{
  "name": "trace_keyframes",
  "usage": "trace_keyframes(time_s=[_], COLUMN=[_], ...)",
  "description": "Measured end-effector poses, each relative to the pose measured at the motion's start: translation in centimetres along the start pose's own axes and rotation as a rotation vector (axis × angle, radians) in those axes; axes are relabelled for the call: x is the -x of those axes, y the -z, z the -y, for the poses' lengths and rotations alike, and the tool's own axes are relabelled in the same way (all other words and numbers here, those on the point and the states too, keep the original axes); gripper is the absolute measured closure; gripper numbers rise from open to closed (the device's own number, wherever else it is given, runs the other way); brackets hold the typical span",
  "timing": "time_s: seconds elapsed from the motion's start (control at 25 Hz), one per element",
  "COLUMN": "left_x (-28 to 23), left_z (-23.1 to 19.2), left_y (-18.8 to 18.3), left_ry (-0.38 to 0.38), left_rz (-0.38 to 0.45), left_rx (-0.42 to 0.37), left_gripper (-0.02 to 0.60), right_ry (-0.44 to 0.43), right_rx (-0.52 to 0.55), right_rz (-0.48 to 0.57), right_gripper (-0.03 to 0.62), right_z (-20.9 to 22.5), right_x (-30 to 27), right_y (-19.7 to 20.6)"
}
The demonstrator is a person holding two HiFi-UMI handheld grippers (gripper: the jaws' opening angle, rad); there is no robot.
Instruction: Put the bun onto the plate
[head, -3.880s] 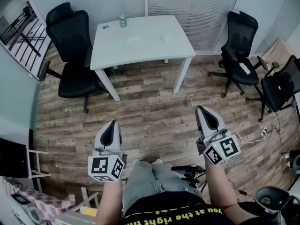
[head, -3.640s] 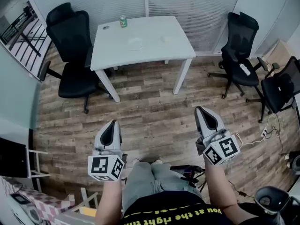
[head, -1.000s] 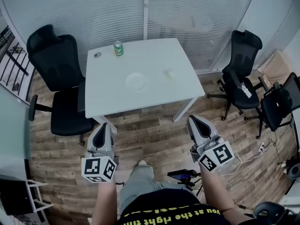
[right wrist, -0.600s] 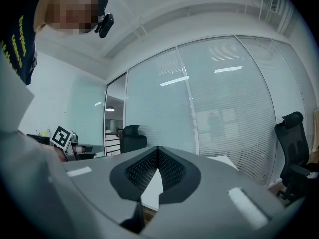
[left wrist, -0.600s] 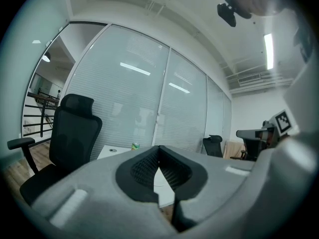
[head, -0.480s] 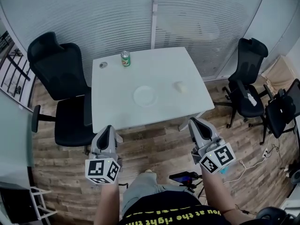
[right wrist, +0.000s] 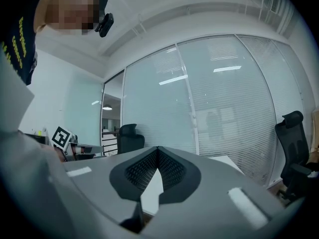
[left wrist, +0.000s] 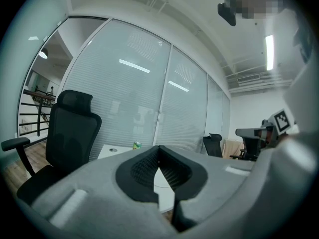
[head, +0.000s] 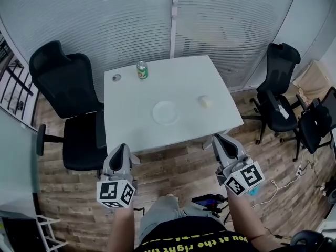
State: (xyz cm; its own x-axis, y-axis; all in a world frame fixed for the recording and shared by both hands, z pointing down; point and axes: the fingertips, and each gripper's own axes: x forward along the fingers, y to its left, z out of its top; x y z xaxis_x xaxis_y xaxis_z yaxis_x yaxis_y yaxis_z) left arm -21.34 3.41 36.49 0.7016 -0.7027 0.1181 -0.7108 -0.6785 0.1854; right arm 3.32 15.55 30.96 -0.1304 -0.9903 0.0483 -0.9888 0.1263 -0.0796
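A pale bun lies on the right part of the white table. To its left, near the table's middle, sits a white plate. Both grippers are held over the wooden floor, just short of the table's near edge. My left gripper points at the near left corner with its jaws together and nothing between them. My right gripper is by the near right corner, also shut and holding nothing. The bun and plate are well beyond both grippers.
A green can and a small round object stand at the table's far left. A black office chair is at the table's left, two more at the right. A glass wall with blinds closes the back. Cables lie on the floor at the right.
The person has walked up to the table, which now lies closer below the head view. Both grippers came forward with them and stayed shut.
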Motion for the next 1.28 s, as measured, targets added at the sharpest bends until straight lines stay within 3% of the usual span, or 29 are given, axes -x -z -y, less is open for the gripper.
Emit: trace_keyframes(time_s=[0.36,0.68,1.28], left_x=[0.5,-0.3,-9.9], left_z=[0.2,-0.7,-2.3], left_y=[0.7,1.3,-0.8], left_ry=[-0.001,-0.052,-0.161], left_rz=[-0.015,-0.016,0.008], left_rx=[0.010,0.020,0.034], left_gripper=[0.581,0.581,0.581], right_ry=[0.009,-0.027,-0.132], right_rx=[-0.015,-0.026,-0.020], right_rz=[-0.032,-0.082,-0.093], right_gripper=[0.588,0.588,0.588], right_z=[0.7,2.1,10.2], right_x=[0.5,-1.1,-11.9], right_y=[1.0,3.0,1.9])
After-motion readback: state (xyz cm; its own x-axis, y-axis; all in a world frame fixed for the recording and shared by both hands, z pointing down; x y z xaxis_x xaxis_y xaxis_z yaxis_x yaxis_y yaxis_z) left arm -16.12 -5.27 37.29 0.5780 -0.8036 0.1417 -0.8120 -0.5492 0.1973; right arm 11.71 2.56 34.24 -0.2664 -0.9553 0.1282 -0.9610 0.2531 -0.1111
